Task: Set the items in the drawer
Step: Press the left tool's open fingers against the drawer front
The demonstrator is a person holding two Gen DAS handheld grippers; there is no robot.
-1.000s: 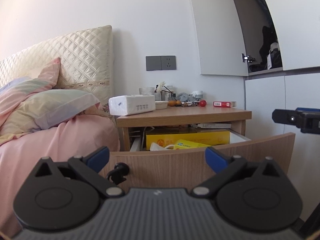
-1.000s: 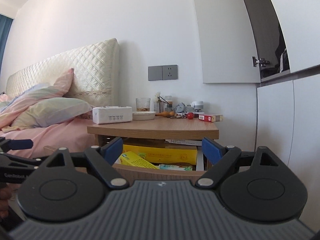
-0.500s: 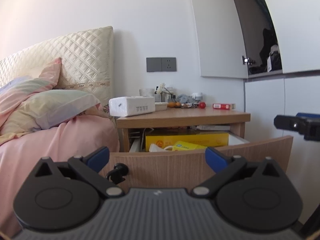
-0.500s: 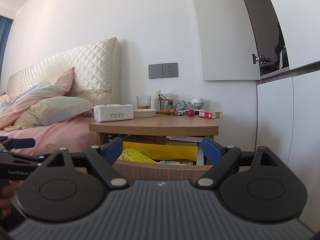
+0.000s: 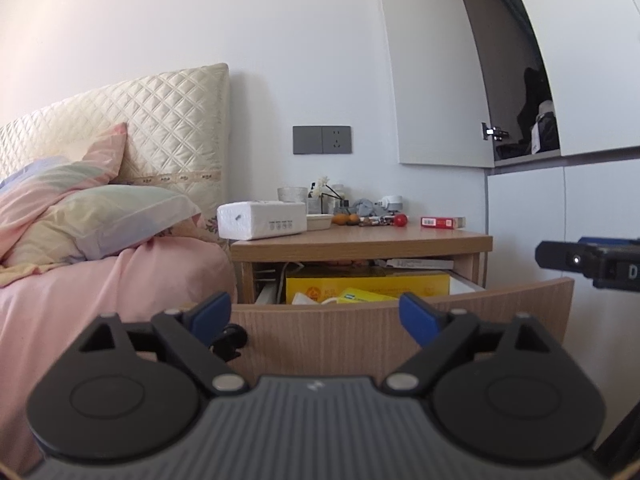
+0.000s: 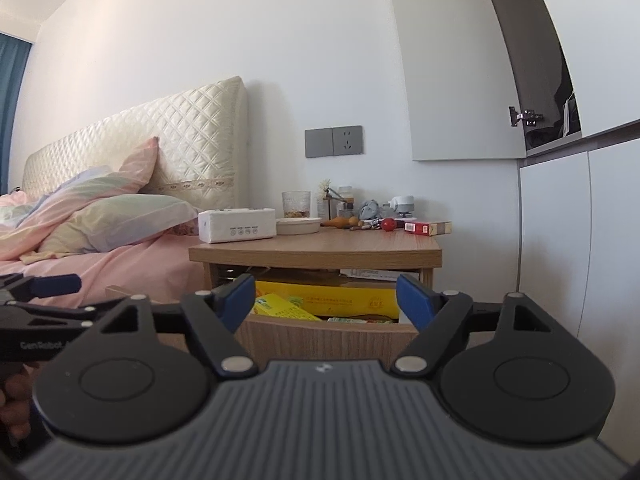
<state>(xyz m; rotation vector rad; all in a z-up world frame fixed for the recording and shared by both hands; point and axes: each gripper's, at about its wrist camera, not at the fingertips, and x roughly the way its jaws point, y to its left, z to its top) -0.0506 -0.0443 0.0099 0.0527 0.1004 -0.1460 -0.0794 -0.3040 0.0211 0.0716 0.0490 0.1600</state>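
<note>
Left wrist view: the left gripper (image 5: 316,314) is hovering level before the pulled-out drawer (image 5: 400,330), its blue fingers (image 5: 212,312) standing apart and closing, with nothing between them. Right wrist view: the right gripper (image 6: 326,300) is facing the same drawer (image 6: 328,336) from nearer its right end, its jaws likewise apart and closing on nothing. The drawer is already holding a yellow box (image 5: 368,284) along its far side and smaller yellow packets (image 6: 280,306) nearer the front. On the nightstand top (image 5: 360,238), above the drawer, several items are waiting: a white tissue pack (image 5: 260,220) at the left, a shallow dish (image 6: 298,226), a glass (image 6: 296,204), a red ball (image 6: 388,224) and a red carton (image 5: 442,222) at the right. Judging by this arrangement, the task is partly done; neither gripper is carrying anything, so picking an item off the top appears to be the step remaining.
</note>
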